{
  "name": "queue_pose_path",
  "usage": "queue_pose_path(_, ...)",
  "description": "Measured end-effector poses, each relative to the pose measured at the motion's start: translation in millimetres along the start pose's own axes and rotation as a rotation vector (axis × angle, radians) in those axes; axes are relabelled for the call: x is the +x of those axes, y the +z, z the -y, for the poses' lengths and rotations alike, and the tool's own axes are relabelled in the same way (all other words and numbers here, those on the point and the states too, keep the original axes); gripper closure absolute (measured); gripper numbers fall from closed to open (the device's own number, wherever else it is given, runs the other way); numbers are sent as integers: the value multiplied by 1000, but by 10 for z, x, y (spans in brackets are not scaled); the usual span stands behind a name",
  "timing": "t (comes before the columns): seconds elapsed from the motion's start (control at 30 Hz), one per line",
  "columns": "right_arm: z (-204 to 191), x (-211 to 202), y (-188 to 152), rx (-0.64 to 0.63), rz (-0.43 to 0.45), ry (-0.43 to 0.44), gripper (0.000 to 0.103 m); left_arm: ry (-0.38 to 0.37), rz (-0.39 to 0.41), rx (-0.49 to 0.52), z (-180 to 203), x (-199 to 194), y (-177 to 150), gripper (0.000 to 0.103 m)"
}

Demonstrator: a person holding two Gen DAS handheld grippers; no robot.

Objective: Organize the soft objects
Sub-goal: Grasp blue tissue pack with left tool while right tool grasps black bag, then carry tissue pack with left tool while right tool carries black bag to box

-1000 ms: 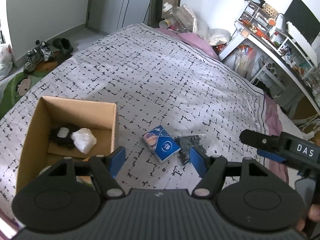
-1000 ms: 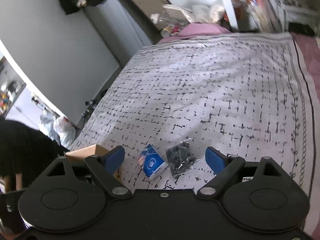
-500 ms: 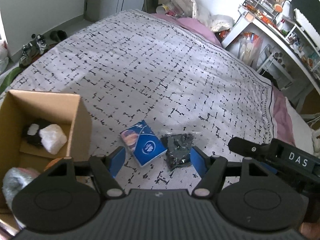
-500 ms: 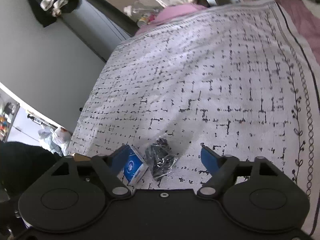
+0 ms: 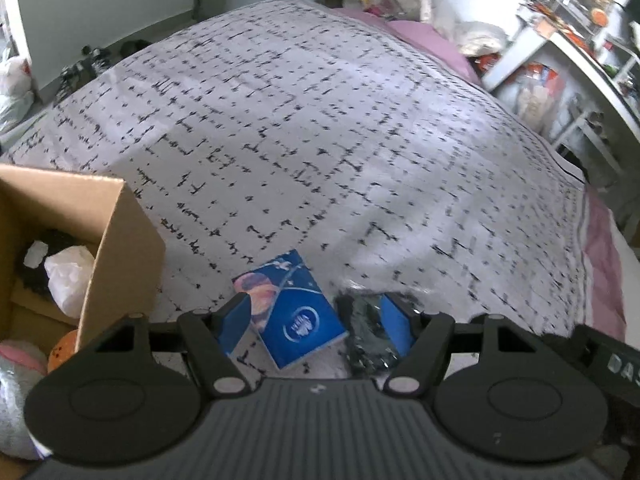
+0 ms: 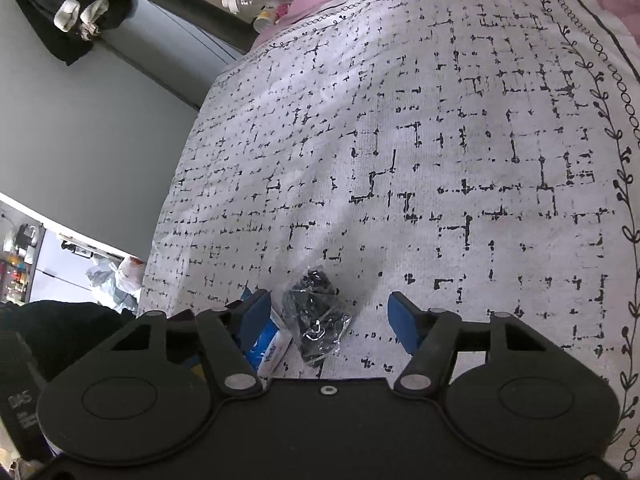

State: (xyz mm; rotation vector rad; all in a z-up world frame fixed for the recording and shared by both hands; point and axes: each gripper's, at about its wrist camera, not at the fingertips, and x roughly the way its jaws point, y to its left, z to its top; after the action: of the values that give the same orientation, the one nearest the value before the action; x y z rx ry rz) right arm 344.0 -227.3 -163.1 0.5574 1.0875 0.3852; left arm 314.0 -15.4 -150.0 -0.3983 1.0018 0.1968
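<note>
A blue tissue pack (image 5: 292, 312) lies on the patterned bedspread (image 5: 320, 140). A clear bag of black items (image 5: 368, 332) lies just right of it. My left gripper (image 5: 316, 326) is open, its blue pads either side of the pack, just above it. My right gripper (image 6: 332, 320) is open around the black bag (image 6: 316, 318); the tissue pack (image 6: 266, 346) shows beside its left pad. A cardboard box (image 5: 120, 248) at the left holds a white soft object (image 5: 70, 280), something black and other soft items.
A pink pillow (image 5: 424, 38) and bottles lie at the bed's far end. A cluttered white desk (image 5: 580, 60) stands to the right. Bags and shoes sit on the floor at the left. The right gripper's body (image 5: 612, 360) shows at the lower right.
Both grippers have moved forward and down toward the tissue pack and black bag, which now sit between their pads. The box has slid toward the left edge of the left view.
</note>
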Motion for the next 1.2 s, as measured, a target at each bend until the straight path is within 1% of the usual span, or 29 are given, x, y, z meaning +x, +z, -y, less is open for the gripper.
queue_pose_path(0.23,53,153,14,25,-38,4,41,56,-25,-43,-90,267,6,33)
queue_pose_path(0.4,67,241,25,30,-53,17,41,61,-42,-77,-162,421,-29,33)
queue_pose_path(0.47,79,281,26,39,-61,18,41,57,-48,-92,-183,465,-40,33)
queue_pose_path(0.53,61,318,25,39,-65,22,41,54,-35,-94,-190,474,-46,34)
queue_pose_path(0.67,10,413,10,26,-85,22,41,30,-25,-93,-212,479,-40,41)
queue_pose_path(0.77,-11,467,-6,14,-90,-1,41,14,-29,-71,-204,474,-22,44)
queue_pose_path(0.87,-26,518,7,24,-83,-6,41,-5,-30,-73,-218,458,-25,45)
queue_pose_path(1.0,-104,573,-11,-24,-72,-30,42,-24,-18,-75,-238,356,-18,46)
queue_pose_path(1.03,-123,577,-18,-40,-69,-36,44,-26,-14,-72,-241,326,-11,46)
queue_pose_path(1.07,-140,588,-22,-54,-66,-46,53,-26,-8,-68,-243,293,-4,48)
queue_pose_path(1.1,-151,610,-26,-67,-70,-50,66,-21,-4,-63,-245,262,0,48)
queue_pose_path(1.13,-157,631,-29,-70,-76,-45,67,-21,0,-61,-250,231,1,48)
queue_pose_path(1.2,-189,645,-33,-90,-84,-29,72,-23,2,-57,-254,178,-5,48)
